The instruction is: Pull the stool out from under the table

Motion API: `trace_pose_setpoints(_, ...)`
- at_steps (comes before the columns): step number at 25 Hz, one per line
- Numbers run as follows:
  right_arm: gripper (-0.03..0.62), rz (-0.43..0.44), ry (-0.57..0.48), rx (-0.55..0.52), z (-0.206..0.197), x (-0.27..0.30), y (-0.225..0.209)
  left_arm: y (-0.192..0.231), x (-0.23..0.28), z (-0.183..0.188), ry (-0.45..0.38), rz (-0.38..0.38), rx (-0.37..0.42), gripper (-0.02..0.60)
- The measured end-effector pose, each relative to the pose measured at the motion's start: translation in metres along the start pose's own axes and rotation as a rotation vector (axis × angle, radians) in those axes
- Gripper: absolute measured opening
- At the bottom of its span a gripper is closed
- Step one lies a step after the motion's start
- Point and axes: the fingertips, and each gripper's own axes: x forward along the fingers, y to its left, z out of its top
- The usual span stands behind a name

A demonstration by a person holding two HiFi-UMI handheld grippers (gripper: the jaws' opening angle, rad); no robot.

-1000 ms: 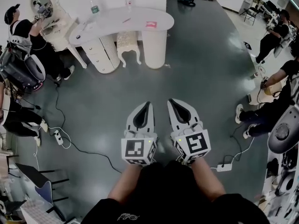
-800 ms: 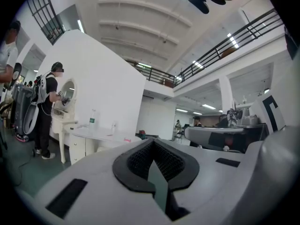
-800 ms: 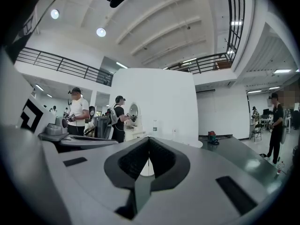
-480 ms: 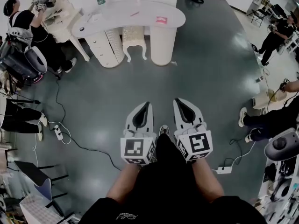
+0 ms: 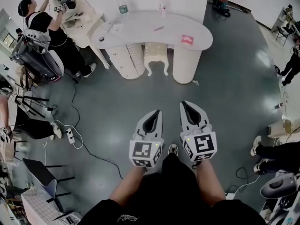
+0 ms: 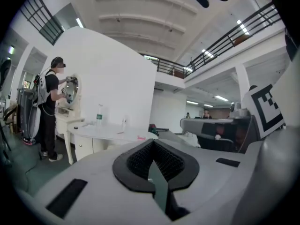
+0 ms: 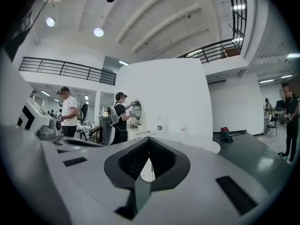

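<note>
Hovering side by side over the grey floor [image 5: 112, 107], the left tool [image 5: 156, 112] and right tool [image 5: 184, 103] both point toward the desk [image 5: 140, 35]. Each is clenched on nothing. The left gripper view shows the left tool's [image 6: 152, 143] jaws pressed together with only the room beyond them. The right gripper view shows the same for the right tool [image 7: 149, 140]. A shoe [image 5: 173, 149] shows on the floor between the two marker cubes. To the left, a cable [image 5: 89, 153] runs across the floor from a power strip [image 5: 70, 136].

Farther on, well apart from both tools, stands the curved white desk. The stool [image 5: 156, 54] is tucked under its front edge, between a drawer unit [image 5: 123, 61] on the left and a round pillar [image 5: 186, 65] on the right. Its seat is partly covered by the desk top and its legs are on the floor. On the desk lie a pink card [image 5: 187, 39] near the right end and a bottle [image 5: 121, 4] upright at the back left. Beyond the desk's left end, a person [image 5: 44, 29] stands at a smaller desk [image 5: 88, 26].
</note>
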Motion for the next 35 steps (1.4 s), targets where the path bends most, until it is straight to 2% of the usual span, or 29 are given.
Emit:
trace_pose_setpoints(4, 0.006, 0.041, 0.053, -0.034, -0.016, 0.036, -0.017, 0.016, 0.036, -0.015, 0.065, 0.033, -0.008, 0.006)
trace_pose_setpoints(8, 0.006, 0.072, 0.095, 0.005, -0.036, 0.073, -0.029, 0.043, 0.057, -0.023, 0.092, 0.079, -0.023, 0.006)
trace_pose_setpoints(11, 0.006, 0.107, 0.115, -0.001, -0.040, 0.105, -0.019, 0.073, 0.072, -0.029, 0.112, 0.096, -0.037, 0.006)
trace_pose_setpoints(16, 0.006, 0.132, 0.142, -0.014, -0.046, 0.169, 0.009, 0.140, 0.096, -0.032, 0.117, 0.108, -0.003, 0.006)
trace_pose_setpoints(21, 0.006, 0.094, 0.220, -0.027, -0.064, 0.242, 0.034, 0.221, 0.126, -0.031, 0.125, 0.061, -0.002, 0.006)
trace_pose_setpoints(26, 0.006, 0.056, 0.236, -0.017, -0.052, 0.314, 0.067, 0.303, 0.149, -0.010, 0.135, 0.005, 0.023, 0.006)
trace_pose_setpoints(30, 0.006, -0.009, 0.266, 0.002, -0.057, 0.351, 0.079, 0.344, 0.166, -0.005, 0.154, -0.071, 0.054, 0.006)
trace_pose_setpoints(35, 0.006, -0.091, 0.334, 0.032, -0.082, 0.363, 0.065, 0.370, 0.199, -0.018, 0.184, -0.118, 0.019, 0.006)
